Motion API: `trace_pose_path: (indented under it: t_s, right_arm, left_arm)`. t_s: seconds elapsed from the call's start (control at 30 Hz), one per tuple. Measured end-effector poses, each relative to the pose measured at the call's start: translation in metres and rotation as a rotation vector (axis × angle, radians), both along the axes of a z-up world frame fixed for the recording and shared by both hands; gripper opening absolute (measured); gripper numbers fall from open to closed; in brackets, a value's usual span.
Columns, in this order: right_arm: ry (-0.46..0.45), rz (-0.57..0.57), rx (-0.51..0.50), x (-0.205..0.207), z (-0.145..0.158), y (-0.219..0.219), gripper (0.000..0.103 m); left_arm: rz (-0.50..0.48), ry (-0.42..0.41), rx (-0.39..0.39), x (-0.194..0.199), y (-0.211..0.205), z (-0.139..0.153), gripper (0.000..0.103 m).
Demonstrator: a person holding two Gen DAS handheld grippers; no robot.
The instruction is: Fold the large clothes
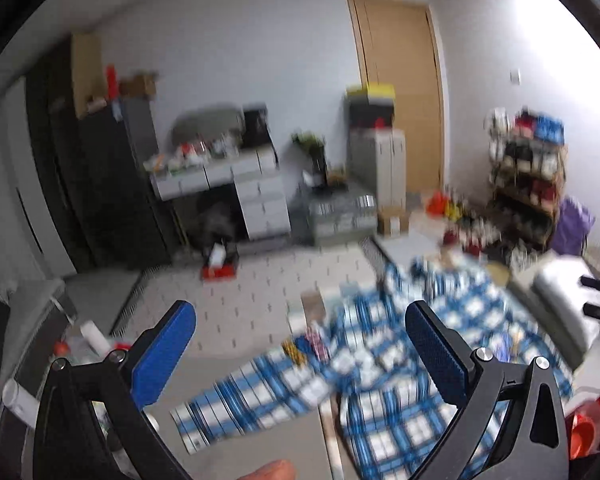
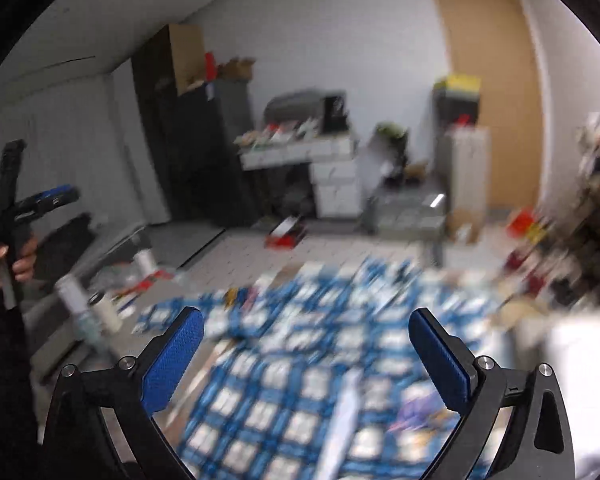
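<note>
A blue and white plaid shirt [image 1: 400,368] lies spread on a grey table [image 1: 260,452], one sleeve [image 1: 236,404] stretched toward the left. My left gripper [image 1: 300,328] is open and empty, held above the shirt's left side. My right gripper [image 2: 306,332] is open and empty above the shirt's body [image 2: 300,380]. The left gripper also shows in the right wrist view [image 2: 44,200], raised at the far left in a hand. Both views are blurred.
Bottles and small items [image 2: 92,308] stand at the table's left edge. A red object [image 1: 584,428] sits at the right edge. Beyond the table are a tiled floor [image 1: 260,280], drawers [image 1: 256,196], a shelf rack [image 1: 528,176] and a wooden door [image 1: 400,88].
</note>
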State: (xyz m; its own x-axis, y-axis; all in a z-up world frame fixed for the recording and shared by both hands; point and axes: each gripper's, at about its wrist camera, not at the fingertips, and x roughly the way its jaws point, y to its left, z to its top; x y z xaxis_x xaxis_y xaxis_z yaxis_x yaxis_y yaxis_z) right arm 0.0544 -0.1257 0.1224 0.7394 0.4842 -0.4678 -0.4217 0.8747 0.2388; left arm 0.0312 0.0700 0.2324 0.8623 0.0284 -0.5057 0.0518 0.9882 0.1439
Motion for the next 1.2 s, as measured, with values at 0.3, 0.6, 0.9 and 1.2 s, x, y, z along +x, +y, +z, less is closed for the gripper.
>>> trace_pose_path:
  t_s: [0.3,0.6,0.9,1.2]
  right_arm:
    - [0.396,-0.11,-0.088,0.076,-0.212,0.029,0.084]
    - [0.421,-0.039,-0.174,0.08,-0.258,0.043,0.059]
    - [0.279,0.057,-0.417,0.058,-0.265,0.083,0.002]
    - [0.398,0.025,-0.295,0.051,-0.259,0.051,0.008]
  left_arm:
    - [-0.019,0.179,-0.119,0.038,-0.056,-0.185,0.102]
    - [0.027,0.321,-0.207,0.039,-0.093,-0.272,0.102]
    - [0.061,0.347,-0.16,0.04,-0.099,-0.282,0.102]
    - [0.052,0.352,-0.155,0.042,-0.103,-0.285,0.102]
